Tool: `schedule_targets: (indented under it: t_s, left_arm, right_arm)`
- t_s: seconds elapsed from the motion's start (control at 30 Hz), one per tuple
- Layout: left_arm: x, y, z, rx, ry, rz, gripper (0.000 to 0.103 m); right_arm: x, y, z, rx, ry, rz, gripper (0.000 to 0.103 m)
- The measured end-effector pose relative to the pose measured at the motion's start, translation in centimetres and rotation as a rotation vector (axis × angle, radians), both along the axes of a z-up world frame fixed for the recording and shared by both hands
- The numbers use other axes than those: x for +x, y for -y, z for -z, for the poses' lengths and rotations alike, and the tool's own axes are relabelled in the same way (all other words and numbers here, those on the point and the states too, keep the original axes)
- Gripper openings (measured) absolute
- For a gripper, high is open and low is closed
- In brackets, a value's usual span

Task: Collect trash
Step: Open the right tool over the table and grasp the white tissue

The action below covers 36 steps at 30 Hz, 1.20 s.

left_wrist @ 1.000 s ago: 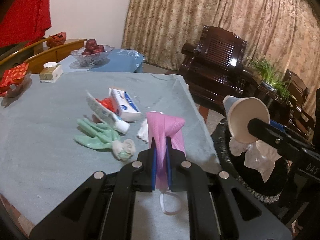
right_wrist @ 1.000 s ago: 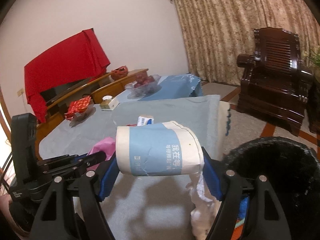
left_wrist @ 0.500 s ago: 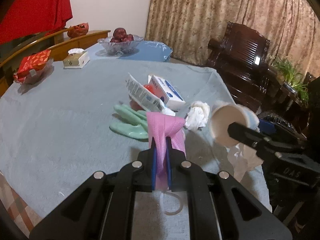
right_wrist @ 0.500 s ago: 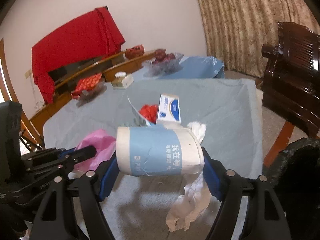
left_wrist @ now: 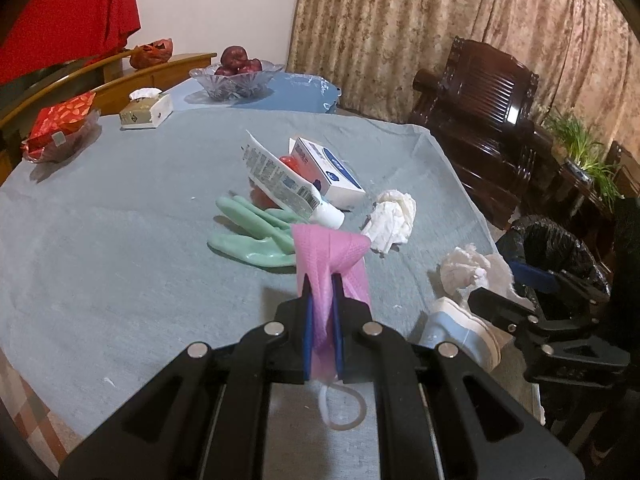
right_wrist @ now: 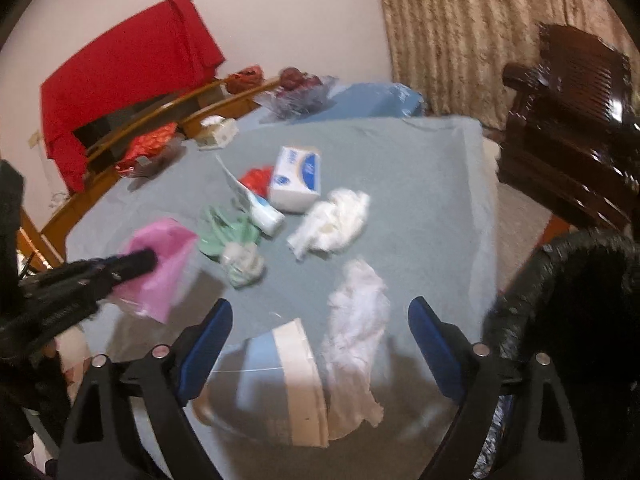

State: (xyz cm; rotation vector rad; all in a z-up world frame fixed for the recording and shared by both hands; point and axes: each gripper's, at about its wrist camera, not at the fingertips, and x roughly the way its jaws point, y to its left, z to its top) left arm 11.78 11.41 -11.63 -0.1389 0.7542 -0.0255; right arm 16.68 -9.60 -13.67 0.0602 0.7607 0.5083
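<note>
The left gripper (left_wrist: 322, 320) has its jaws clamped on a pink mask (left_wrist: 332, 256) above the table (left_wrist: 120, 240). The right gripper (right_wrist: 320, 340) hangs with jaws wide apart, gripping nothing; the paper cup (right_wrist: 280, 380) lies on the table beneath them beside a tissue (right_wrist: 356, 320), near the bin (left_wrist: 556, 248).

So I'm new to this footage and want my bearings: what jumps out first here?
The pink face mask pinched in the left hand-held gripper fills the foreground. Near the table's edge, a blue-and-white paper cup lies beside crumpled tissue between the open jaws of the right hand-held gripper. Mid-table lie green gloves, a toothpaste tube and a white box; a black-lined bin stands right.
</note>
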Motion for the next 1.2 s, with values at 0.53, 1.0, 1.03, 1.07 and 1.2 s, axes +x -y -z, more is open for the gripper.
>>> schedule_targets:
  t_s: [0.53, 1.0, 1.03, 1.07, 1.2]
  left_arm:
    - [0.3, 1.1, 0.4, -0.010, 0.000, 0.028, 0.008]
    - [0.6, 2.1, 0.4, -0.013, -0.005, 0.053, 0.008]
    - [0.6, 2.0, 0.4, -0.013, -0.004, 0.054, 0.008]
    - [0.6, 2.1, 0.3, -0.012, -0.002, 0.054, 0.008]
    - [0.6, 2.3, -0.1, -0.009, 0.005, 0.057, 0.008]
  right_arm:
    - [1.0, 2.9, -1.1, 0.013, 0.004, 0.062, 0.078]
    - [1.7, 2.4, 1.5, -0.103, -0.081, 0.012, 0.023]
    - [1.7, 2.4, 1.5, -0.112, -0.078, 0.008, 0.018]
    - [1.6, 2.3, 1.3, -0.114, -0.074, 0.004, 0.011]
    - [1.3, 2.6, 0.4, -0.098, -0.042, -0.003, 0.005]
